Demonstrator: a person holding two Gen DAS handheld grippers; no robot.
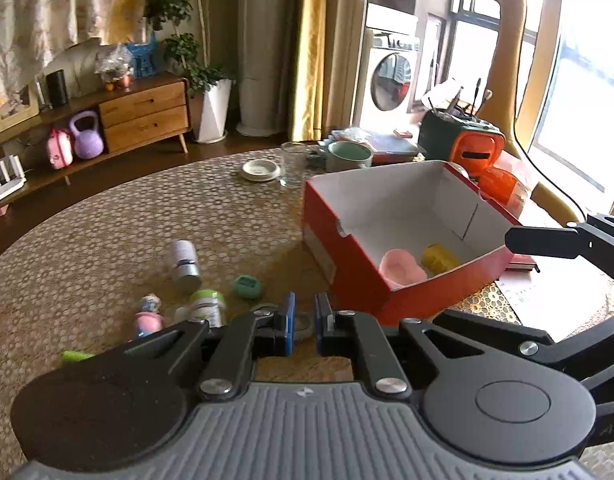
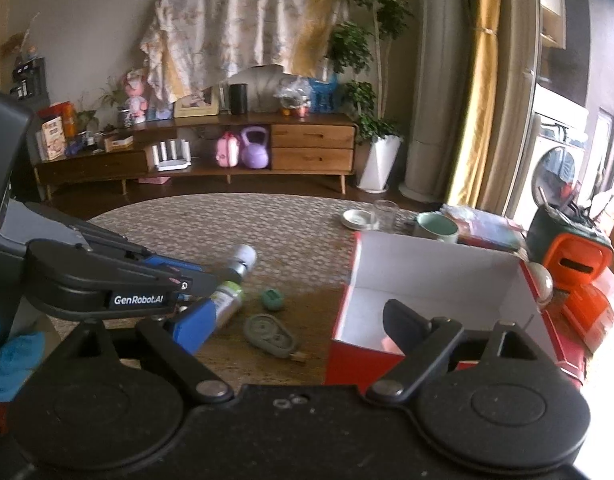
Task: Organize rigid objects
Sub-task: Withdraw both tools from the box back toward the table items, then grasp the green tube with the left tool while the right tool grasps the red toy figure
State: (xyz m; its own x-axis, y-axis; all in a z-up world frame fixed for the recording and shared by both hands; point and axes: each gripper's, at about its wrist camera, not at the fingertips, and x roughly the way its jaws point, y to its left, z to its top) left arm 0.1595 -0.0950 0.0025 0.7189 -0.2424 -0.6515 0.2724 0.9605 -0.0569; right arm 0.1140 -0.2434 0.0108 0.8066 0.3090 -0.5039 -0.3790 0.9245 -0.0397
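Note:
A red box [image 1: 407, 200] with a white inside stands on the round table and holds a pink piece [image 1: 399, 268] and a yellow piece [image 1: 439, 258]. Left of it lie a silver-white bottle [image 1: 185, 260], a teal round thing [image 1: 247, 286], a green-capped bottle [image 1: 207, 306], a small figurine [image 1: 149, 316] and a grey oval thing [image 2: 271, 336]. My left gripper [image 1: 307, 320] hovers above them, shut, with nothing held. My right gripper [image 2: 299, 312] stands open and empty at the red box's [image 2: 439, 280] near left corner, above the grey oval thing.
Behind the box stand a drinking glass [image 1: 293, 164], a white dish [image 1: 261, 170], a green mug [image 1: 349, 156] and an orange and green bag [image 1: 463, 140]. A green item [image 1: 77, 356] lies near the table's front left. A blue-gloved hand [image 2: 11, 352] shows at the left.

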